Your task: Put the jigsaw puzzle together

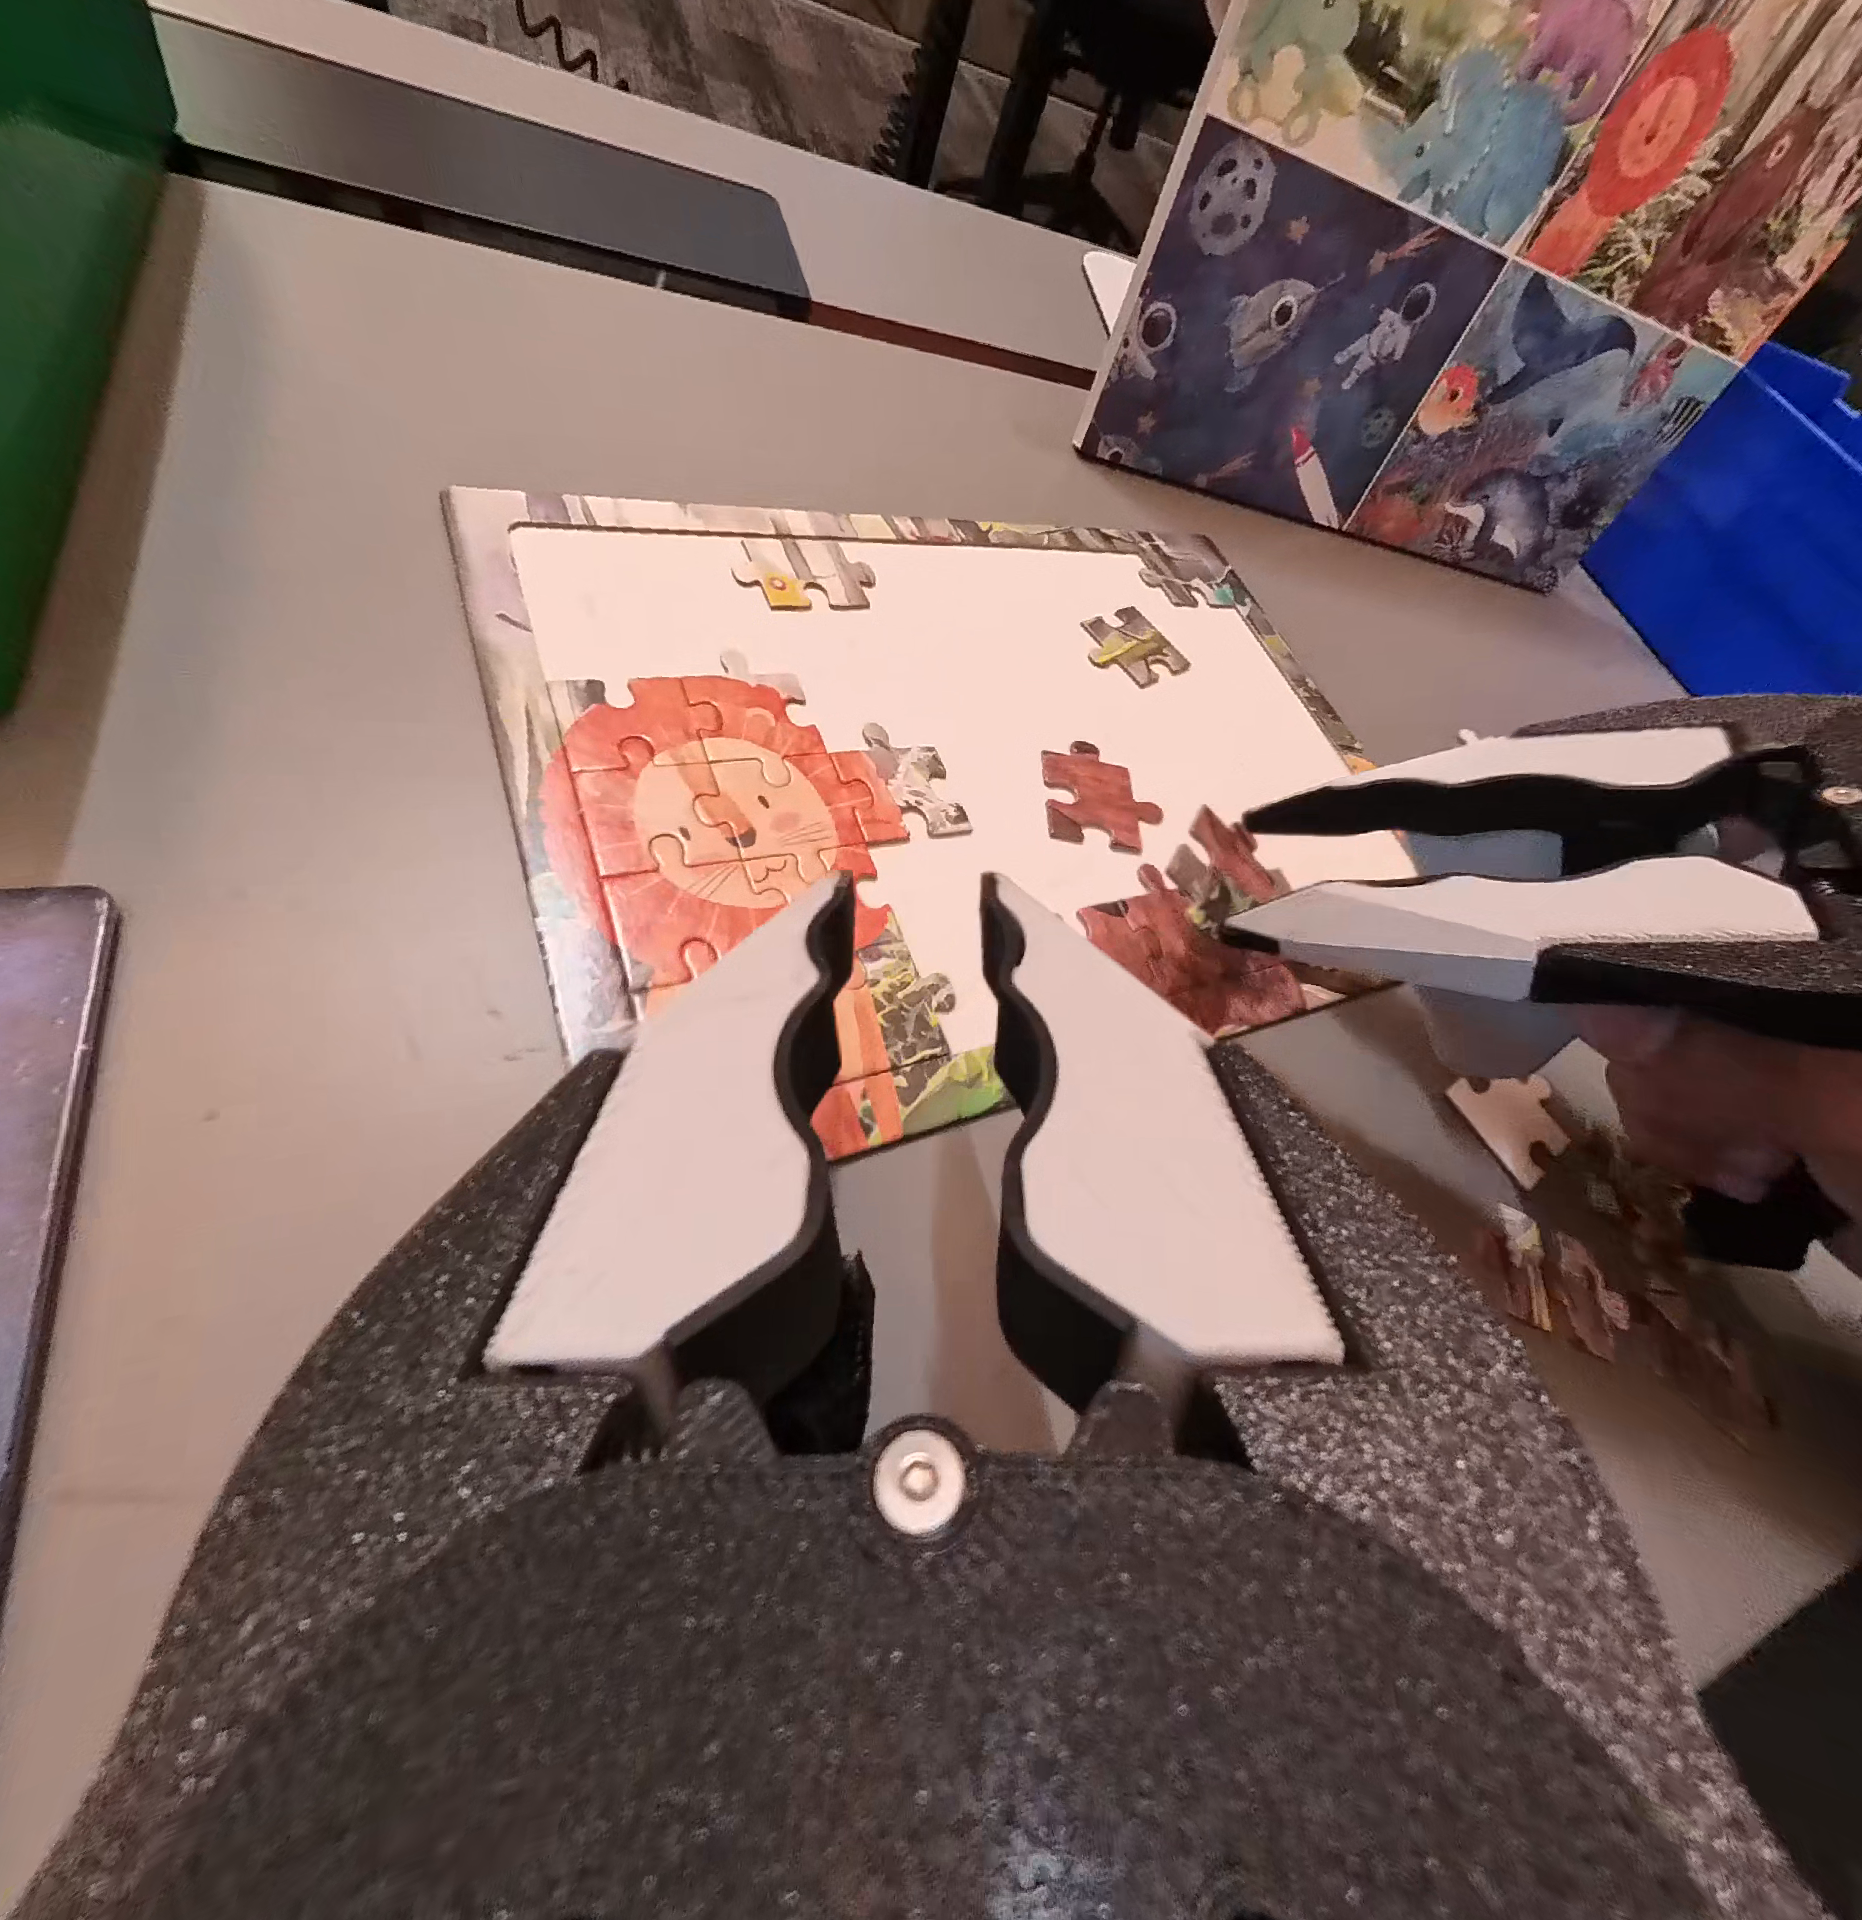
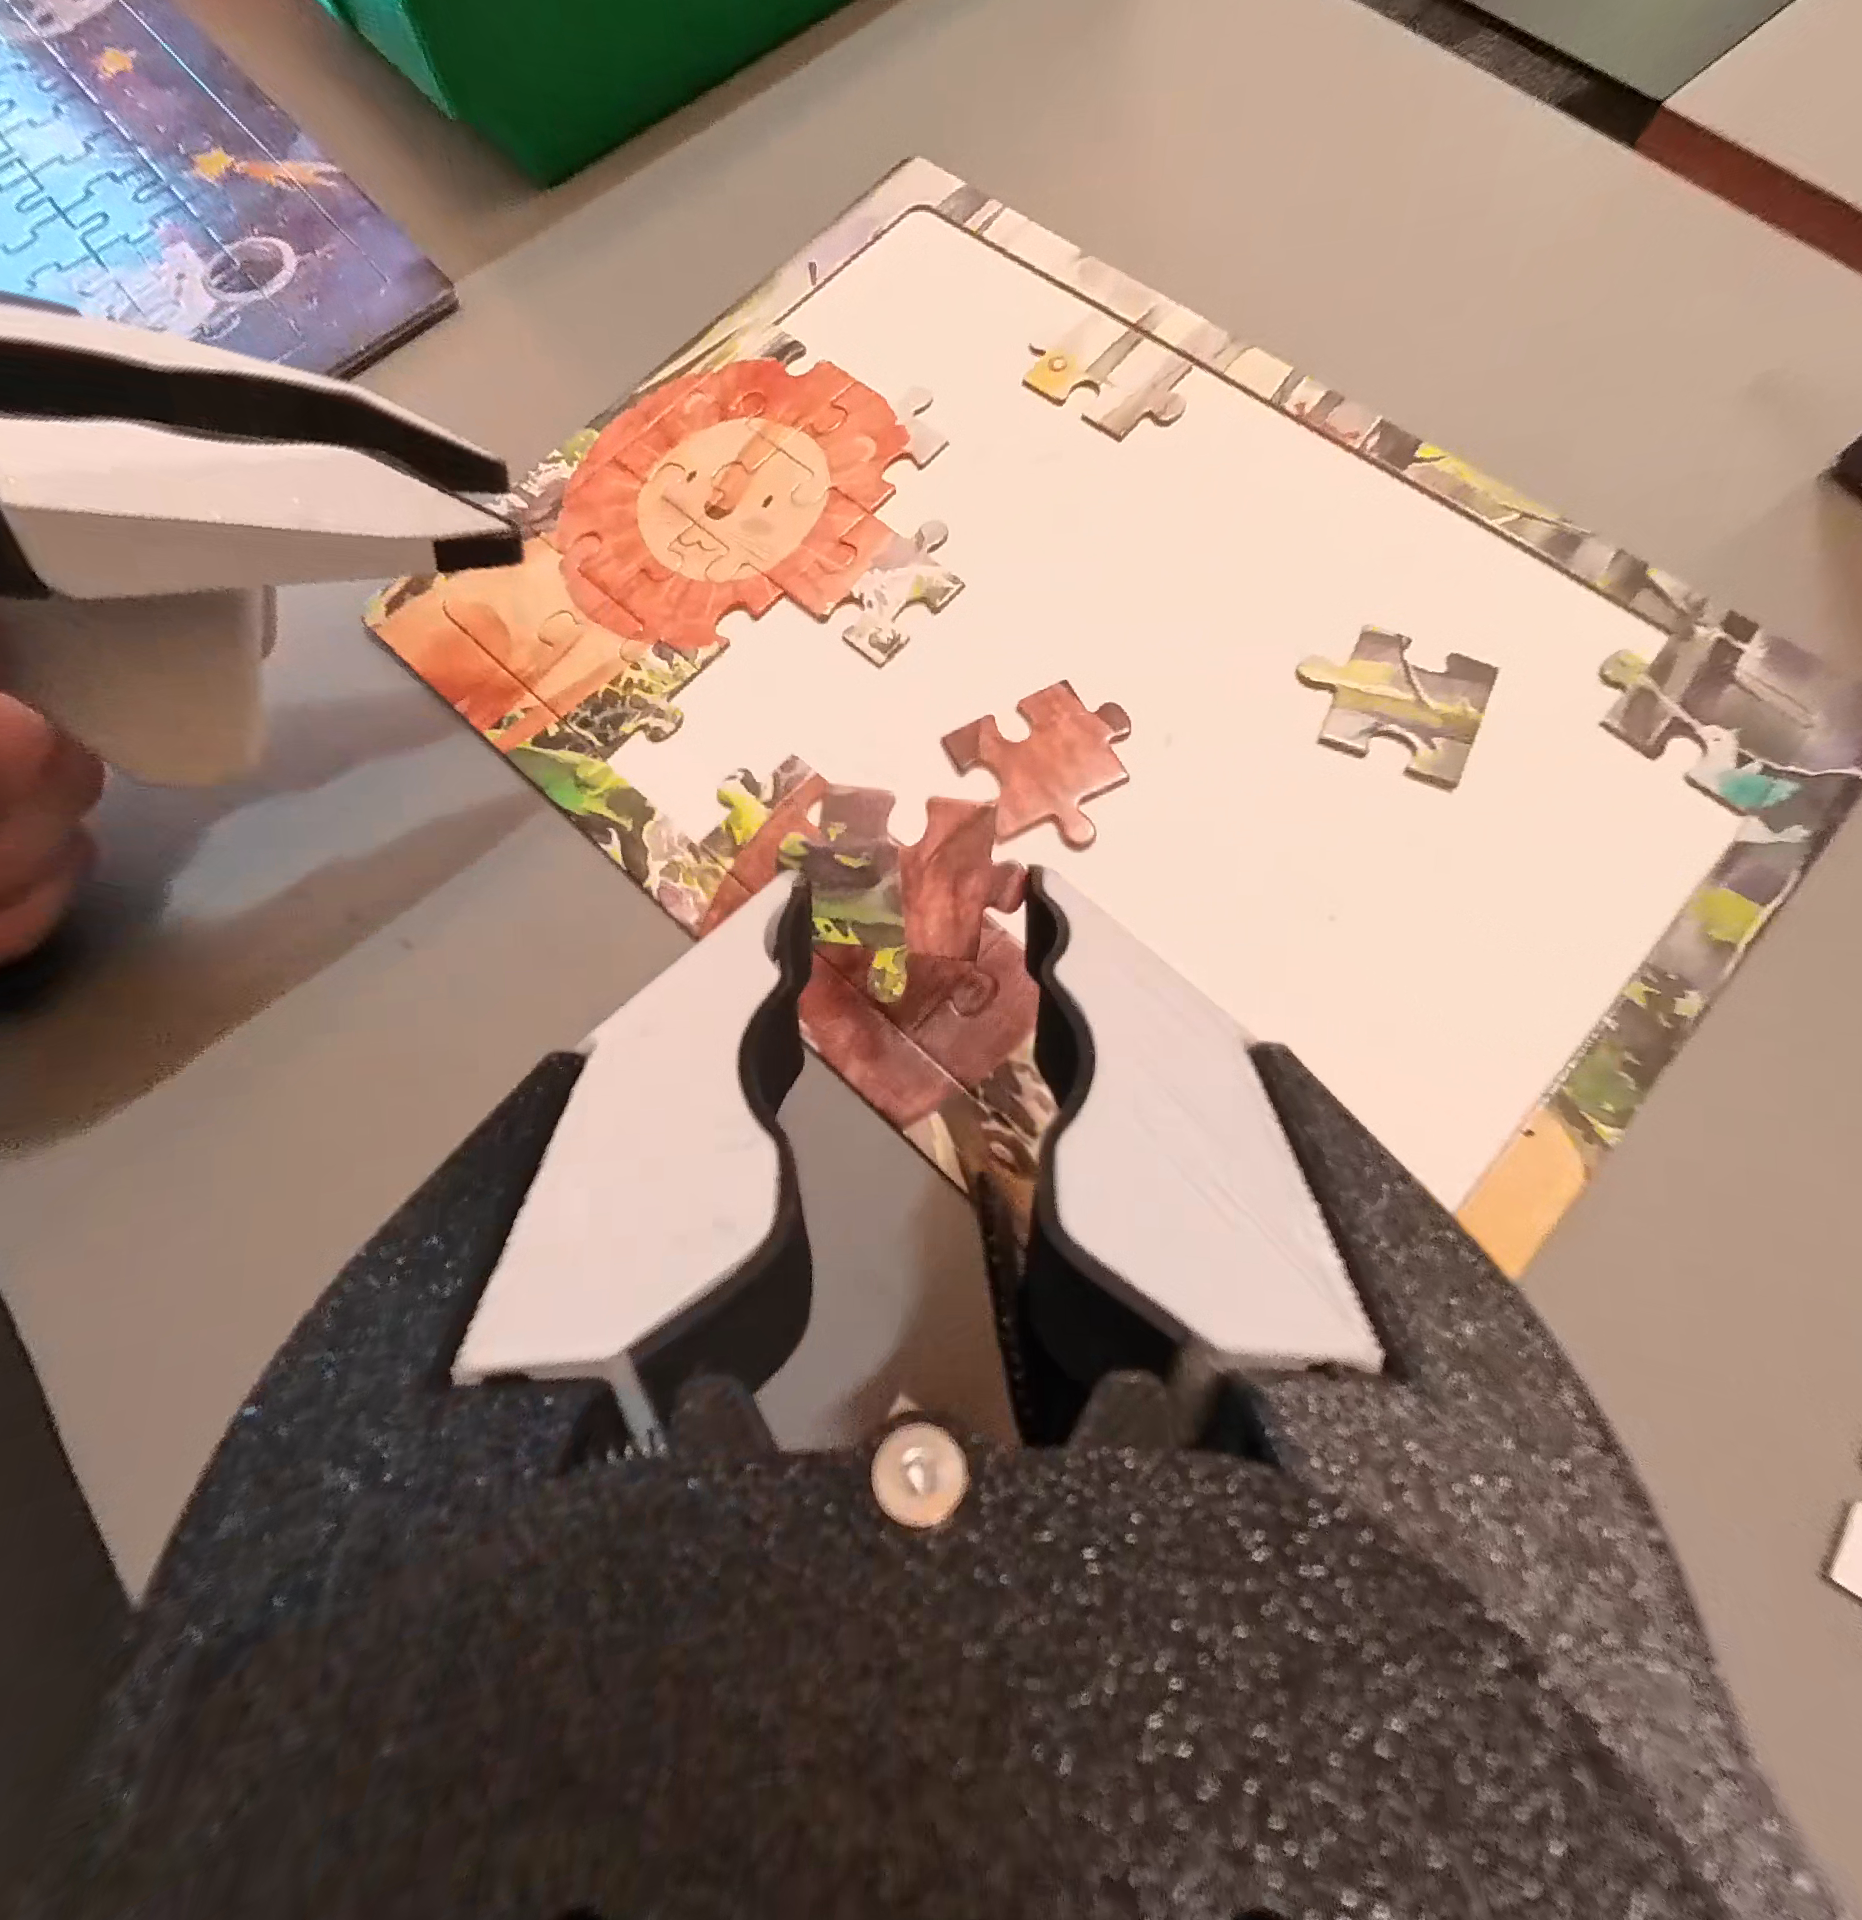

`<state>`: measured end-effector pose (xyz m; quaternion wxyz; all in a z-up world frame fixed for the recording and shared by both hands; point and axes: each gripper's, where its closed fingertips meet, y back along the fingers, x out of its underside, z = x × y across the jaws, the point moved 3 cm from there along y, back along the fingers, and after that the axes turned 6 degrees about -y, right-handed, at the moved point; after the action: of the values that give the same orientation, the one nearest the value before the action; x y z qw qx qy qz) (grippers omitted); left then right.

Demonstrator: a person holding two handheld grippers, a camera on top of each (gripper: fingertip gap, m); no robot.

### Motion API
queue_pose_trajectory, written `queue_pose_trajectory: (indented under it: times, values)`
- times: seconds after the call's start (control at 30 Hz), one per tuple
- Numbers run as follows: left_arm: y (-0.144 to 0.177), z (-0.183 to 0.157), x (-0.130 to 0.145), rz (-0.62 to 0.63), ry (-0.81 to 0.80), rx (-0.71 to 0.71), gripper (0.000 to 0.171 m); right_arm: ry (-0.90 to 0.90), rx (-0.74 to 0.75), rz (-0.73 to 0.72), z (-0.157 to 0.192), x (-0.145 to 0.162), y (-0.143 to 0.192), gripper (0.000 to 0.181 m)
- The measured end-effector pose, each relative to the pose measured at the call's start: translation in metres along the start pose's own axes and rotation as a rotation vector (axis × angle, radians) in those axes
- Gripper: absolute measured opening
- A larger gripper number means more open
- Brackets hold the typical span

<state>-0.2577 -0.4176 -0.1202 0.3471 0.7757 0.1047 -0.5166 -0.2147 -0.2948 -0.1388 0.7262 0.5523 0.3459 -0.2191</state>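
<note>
On the grey table (image 1: pixel 314 644) we see the puzzle tray (image 2: pixel 1322 488), its lion section (image 2: pixel 719 499) assembled. The right gripper (image 2: pixel 911 883), jaws apart and empty, hovers over a tilted brown piece (image 2: pixel 953 883) at the near edge; the left gripper (image 1: pixel 916 894), also parted, holds nothing, poised beside the lion
</note>
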Motion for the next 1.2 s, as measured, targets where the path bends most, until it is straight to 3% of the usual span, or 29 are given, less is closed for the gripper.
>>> queue_pose_trajectory:
  times: [0.27,0.47,0.57,0.63,0.7,0.83,0.93,1.2]
  values:
    - [0.004,-0.011,0.001,-0.046,-0.015,0.054,0.023,0.059,0.009,0.073,-0.003,-0.001,-0.011,0.041]
    - [0.007,-0.023,0.000,-0.073,-0.070,0.088,0.024,-0.013,-0.036,0.141,0.009,0.004,-0.017,0.042]
    - [0.011,-0.025,-0.003,-0.094,-0.113,0.065,0.024,-0.021,-0.043,0.088,0.014,0.011,-0.006,0.052]
    - [0.012,-0.023,-0.003,-0.088,-0.134,0.035,0.024,-0.012,-0.073,0.054,0.018,0.011,0.002,0.048]
    - [0.007,-0.020,0.002,-0.043,-0.141,0.010,0.024,0.020,-0.111,0.029,0.021,0.013,0.008,0.024]
    - [-0.005,-0.022,0.016,0.085,-0.148,0.028,0.020,0.056,-0.087,0.053,0.015,0.016,0.007,0.020]
    - [-0.012,-0.031,0.028,0.179,-0.184,0.070,0.000,0.026,-0.137,0.073,0.019,0.017,0.004,0.018]
    - [-0.026,-0.049,0.039,0.338,-0.297,0.161,0.000,-0.041,-0.244,0.134,0.028,0.020,-0.010,0.022]
